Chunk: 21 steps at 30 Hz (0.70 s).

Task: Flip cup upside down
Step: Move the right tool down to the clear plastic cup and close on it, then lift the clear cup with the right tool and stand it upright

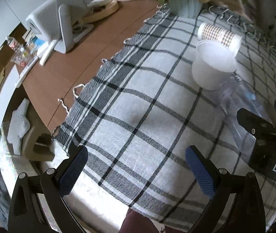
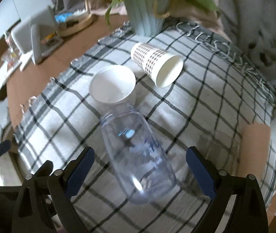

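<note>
A clear plastic cup [image 2: 138, 155] lies on its side on the checked cloth [image 2: 205, 101], its base toward me, between the fingers of my open right gripper [image 2: 140, 165], which do not touch it. It shows faintly in the left wrist view [image 1: 240, 104]. A white cup [image 2: 112, 86] stands upright just beyond it, also seen in the left wrist view [image 1: 211, 66]. A patterned paper cup [image 2: 155, 64] lies on its side behind, also in the left wrist view [image 1: 219, 36]. My left gripper [image 1: 137, 167] is open and empty over the cloth's near edge.
A pale blue vase [image 2: 145, 11] with sunflowers stands at the cloth's far edge. On the brown table [image 1: 64, 66] to the left are a grey fan-like device [image 1: 60, 19], a wooden tray [image 1: 103, 9] and small clutter. The right gripper's body [image 1: 269, 134] shows at right.
</note>
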{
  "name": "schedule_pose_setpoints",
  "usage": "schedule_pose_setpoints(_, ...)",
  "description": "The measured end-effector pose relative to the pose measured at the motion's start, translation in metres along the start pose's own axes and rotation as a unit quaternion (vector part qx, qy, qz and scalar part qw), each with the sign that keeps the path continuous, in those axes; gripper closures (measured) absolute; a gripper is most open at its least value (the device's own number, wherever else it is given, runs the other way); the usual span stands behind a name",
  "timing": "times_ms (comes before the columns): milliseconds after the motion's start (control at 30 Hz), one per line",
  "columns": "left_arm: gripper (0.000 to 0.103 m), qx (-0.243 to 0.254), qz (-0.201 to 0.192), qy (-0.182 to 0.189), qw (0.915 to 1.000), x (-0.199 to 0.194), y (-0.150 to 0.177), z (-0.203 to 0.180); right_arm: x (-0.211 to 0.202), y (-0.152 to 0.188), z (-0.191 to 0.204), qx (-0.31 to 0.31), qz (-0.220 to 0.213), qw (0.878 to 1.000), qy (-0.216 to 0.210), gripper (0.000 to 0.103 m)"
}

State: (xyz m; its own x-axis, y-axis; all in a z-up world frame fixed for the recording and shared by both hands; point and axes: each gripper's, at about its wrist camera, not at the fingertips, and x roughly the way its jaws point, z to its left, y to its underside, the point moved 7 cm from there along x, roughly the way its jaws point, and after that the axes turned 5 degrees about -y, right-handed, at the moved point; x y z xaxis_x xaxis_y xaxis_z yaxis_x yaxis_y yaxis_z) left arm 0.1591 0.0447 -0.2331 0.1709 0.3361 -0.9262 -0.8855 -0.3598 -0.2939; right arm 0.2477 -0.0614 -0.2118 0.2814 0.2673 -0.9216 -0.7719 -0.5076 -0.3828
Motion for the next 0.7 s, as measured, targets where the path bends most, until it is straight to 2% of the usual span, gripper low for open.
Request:
schedule_pose_setpoints(167, 0.001, -0.009, 0.018, -0.012, 0.9997, 0.014, 0.000, -0.004, 0.030, -0.001, 0.000, -0.025, 0.041, 0.999, -0.019, 0.012)
schedule_pose_setpoints(333, 0.001, -0.008, 0.019, -0.015, 0.9997, 0.018, -0.002, -0.004, 0.046, 0.000, 0.002, -0.032, 0.061, 0.997, -0.035, 0.014)
schedule_pose_setpoints(433, 0.001, 0.005, 0.017, -0.017, 0.9997, 0.017, -0.003, -0.004, 0.056, 0.004, 0.000, -0.020, 0.080, 0.995, -0.047, 0.023)
schedule_pose_setpoints(567, 0.001, 0.024, 0.009, -0.020, 0.9995, 0.020, -0.010, 0.000, 0.057, 0.006, -0.003, 0.001, 0.078, 0.996, -0.045, 0.026)
schedule_pose_setpoints(700, 0.001, 0.053, 0.001, -0.003, 0.9986, 0.022, -0.020, 0.003, 0.052, 0.006, -0.006, 0.034, 0.073, 0.996, -0.041, 0.026)
